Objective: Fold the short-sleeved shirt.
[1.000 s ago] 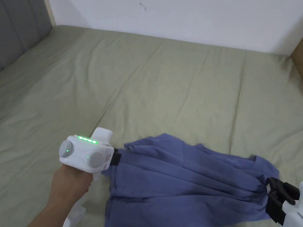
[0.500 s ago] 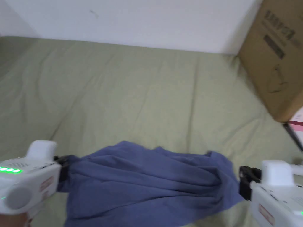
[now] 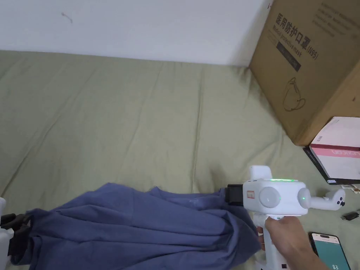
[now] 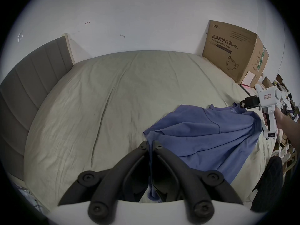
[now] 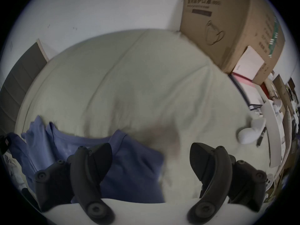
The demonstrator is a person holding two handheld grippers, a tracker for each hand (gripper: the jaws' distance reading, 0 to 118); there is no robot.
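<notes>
On bed [image 3: 140,116], right gripper [image 5: 151,157] has seemingly released shirt [image 3: 140,228]; left gripper [image 4: 150,145] still pinches it.

Shirt [image 3: 140,225] on bed [image 3: 140,116], cardboard box [image 3: 309,63] at right.

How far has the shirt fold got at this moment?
Done: nothing folded; the blue shirt lies bunched and creased on the bed.
In hand: the left gripper is shut on one edge of the shirt; the right gripper is open beside the opposite end, with no cloth between its jaws.
Left: spreading it flat, then every fold.
</notes>
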